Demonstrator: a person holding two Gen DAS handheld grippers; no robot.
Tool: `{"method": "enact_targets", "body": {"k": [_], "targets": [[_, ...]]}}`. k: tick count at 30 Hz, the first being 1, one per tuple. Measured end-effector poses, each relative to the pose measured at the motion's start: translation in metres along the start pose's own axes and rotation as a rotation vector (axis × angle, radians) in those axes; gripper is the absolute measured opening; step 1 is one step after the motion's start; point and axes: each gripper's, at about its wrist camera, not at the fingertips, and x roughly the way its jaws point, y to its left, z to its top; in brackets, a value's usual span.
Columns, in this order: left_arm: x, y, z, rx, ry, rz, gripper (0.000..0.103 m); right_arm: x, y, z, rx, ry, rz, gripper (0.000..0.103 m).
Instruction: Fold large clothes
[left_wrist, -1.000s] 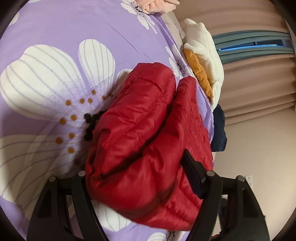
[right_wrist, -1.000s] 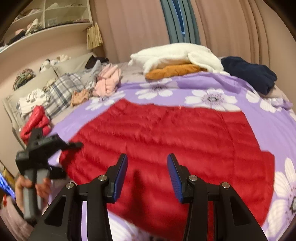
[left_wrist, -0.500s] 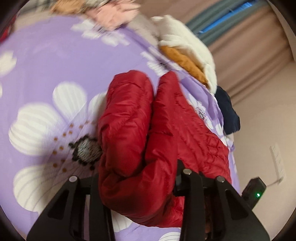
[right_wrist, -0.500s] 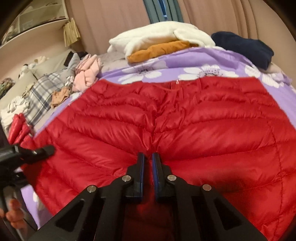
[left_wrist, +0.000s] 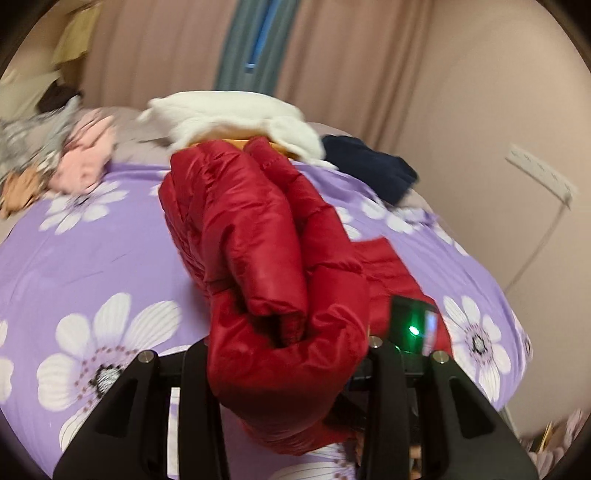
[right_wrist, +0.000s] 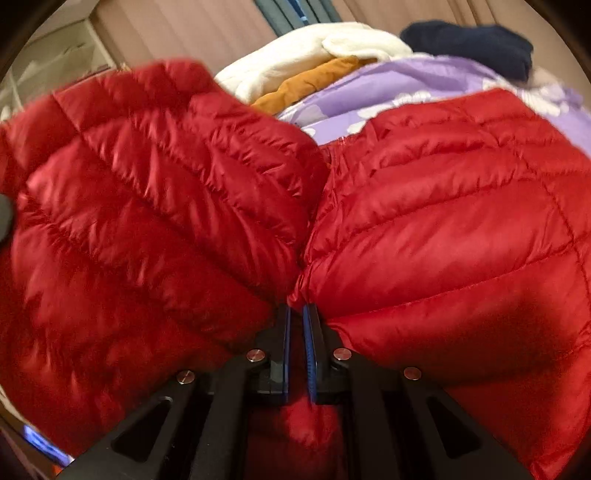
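A red quilted puffer jacket (right_wrist: 443, 206) lies on a bed with a purple flowered sheet (left_wrist: 92, 251). In the left wrist view my left gripper (left_wrist: 284, 369) is shut on a thick bunched fold of the red jacket (left_wrist: 266, 258), which is lifted off the sheet and stands up between the black fingers. In the right wrist view my right gripper (right_wrist: 296, 325) is shut on a pinch of the jacket's near edge, blue pads nearly together. The jacket's left half (right_wrist: 147, 192) is raised and folding over toward the middle.
White and orange folded clothes (right_wrist: 314, 62), a navy garment (right_wrist: 472, 44) and a pink bundle (left_wrist: 88, 158) sit along the bed's far side. Curtains and a wall stand behind. A black device with a green light (left_wrist: 413, 328) shows by the left gripper's right finger.
The left gripper closed on the jacket's bunched fold, rolled upright and lifted it off the sheet. The right gripper dropped to the near edge and closed on it; the jacket's left half has risen.
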Motion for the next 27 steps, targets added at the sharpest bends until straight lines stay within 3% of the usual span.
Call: {"method": "enact_targets", "body": {"k": [5, 8, 12, 14, 18, 21, 27], "targets": [[0.008, -0.022, 0.0, 0.09, 0.01, -0.018, 0.037, -0.006, -0.03, 0.01, 0.165, 0.076, 0.172, 0.005], [0.006, -0.032, 0.001, 0.122, 0.003, -0.019, 0.037, -0.037, -0.035, 0.011, 0.164, 0.034, 0.187, 0.005], [0.009, -0.043, 0.0, 0.175, 0.007, -0.009, 0.037, -0.091, -0.042, 0.004, 0.082, -0.052, 0.1, 0.005], [0.011, -0.052, -0.001, 0.204, 0.01, -0.005, 0.037, -0.12, -0.053, -0.001, 0.056, -0.1, 0.013, 0.005], [0.016, -0.071, -0.008, 0.288, 0.013, -0.008, 0.037, -0.156, -0.083, -0.013, 0.077, -0.16, -0.12, 0.005], [0.02, -0.09, -0.018, 0.366, 0.022, -0.016, 0.037, -0.152, -0.098, -0.019, 0.13, -0.141, -0.139, 0.005], [0.046, -0.122, -0.045, 0.54, 0.094, -0.04, 0.04, -0.118, -0.119, -0.032, 0.265, -0.092, -0.032, 0.005]]}}
